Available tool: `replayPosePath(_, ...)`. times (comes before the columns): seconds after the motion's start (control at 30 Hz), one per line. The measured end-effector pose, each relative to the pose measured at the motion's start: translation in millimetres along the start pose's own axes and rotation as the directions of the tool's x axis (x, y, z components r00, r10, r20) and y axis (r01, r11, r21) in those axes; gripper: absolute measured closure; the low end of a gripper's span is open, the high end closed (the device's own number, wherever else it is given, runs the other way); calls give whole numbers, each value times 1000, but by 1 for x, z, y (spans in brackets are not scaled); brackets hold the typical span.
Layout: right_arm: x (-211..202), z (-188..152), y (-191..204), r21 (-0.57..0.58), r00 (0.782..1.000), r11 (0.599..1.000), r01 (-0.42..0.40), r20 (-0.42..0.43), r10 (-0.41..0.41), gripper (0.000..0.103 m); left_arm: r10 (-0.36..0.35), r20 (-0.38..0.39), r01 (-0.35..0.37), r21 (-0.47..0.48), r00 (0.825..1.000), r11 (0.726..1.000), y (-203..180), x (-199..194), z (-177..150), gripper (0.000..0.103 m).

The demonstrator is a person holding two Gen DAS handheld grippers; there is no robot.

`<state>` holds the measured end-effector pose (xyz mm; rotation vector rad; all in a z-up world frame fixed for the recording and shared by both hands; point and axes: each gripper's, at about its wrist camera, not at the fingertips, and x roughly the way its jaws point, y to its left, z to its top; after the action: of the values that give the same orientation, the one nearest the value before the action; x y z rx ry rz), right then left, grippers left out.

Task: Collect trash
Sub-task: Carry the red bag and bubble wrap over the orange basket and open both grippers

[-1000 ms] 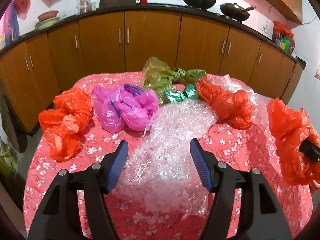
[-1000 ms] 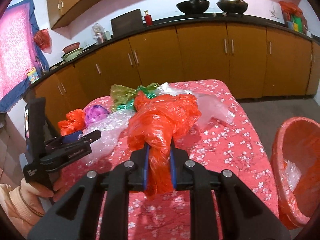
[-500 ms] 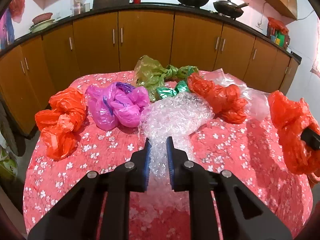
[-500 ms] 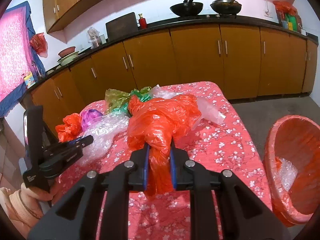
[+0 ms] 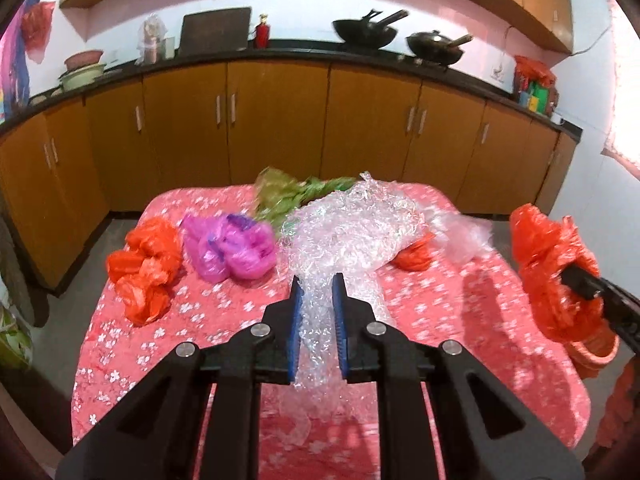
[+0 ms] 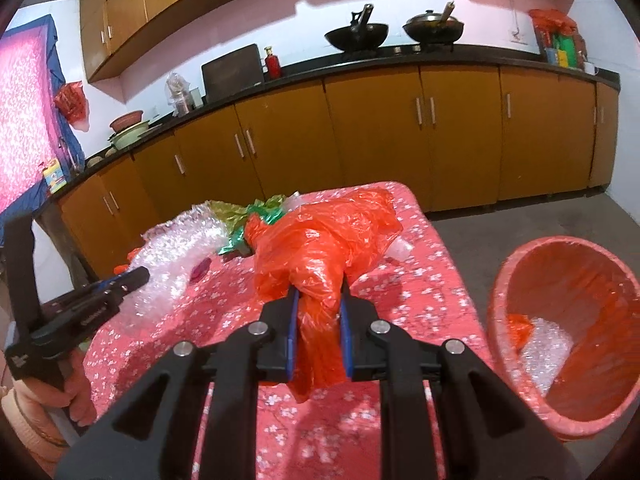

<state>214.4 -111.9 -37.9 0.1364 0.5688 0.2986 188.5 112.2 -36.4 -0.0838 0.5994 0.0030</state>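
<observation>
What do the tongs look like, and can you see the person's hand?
Both tongs, left and right, are black plastic with triangular cut-outs, round silver bolts and ribbed blue pads inside the fingers. In the right wrist view, the left one shows small white lettering, too small to read. The hand holding it has a pinkish sleeve and a thin bangle.

Basket [image 6: 520, 276] mouth seemingly unobstructed beside table [image 6: 432, 280].
</observation>
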Motion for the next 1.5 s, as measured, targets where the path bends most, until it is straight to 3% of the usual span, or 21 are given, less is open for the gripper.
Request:
replayPosePath(0.33,-43,3,-50,38,992,993,110,56,-112,85,-125,58,121,63,991,991,-66,-19,18,89)
replayPosePath(0.77,-79,-6,-134,109,956,955,275,70,-283,85,-275,26,270,126,961,955,-147,-13,16,89)
replayPosePath(1.0,-92,-14,-173,153,937,931,333,59,-345,85,-319,-1,315,165,948,935,-179,-11,9,89)
replayPosePath(1.5,-99,-24,-196,166,922,913,372,43,-384,85,-356,-41,357,203,934,912,-213,-4,2,89)
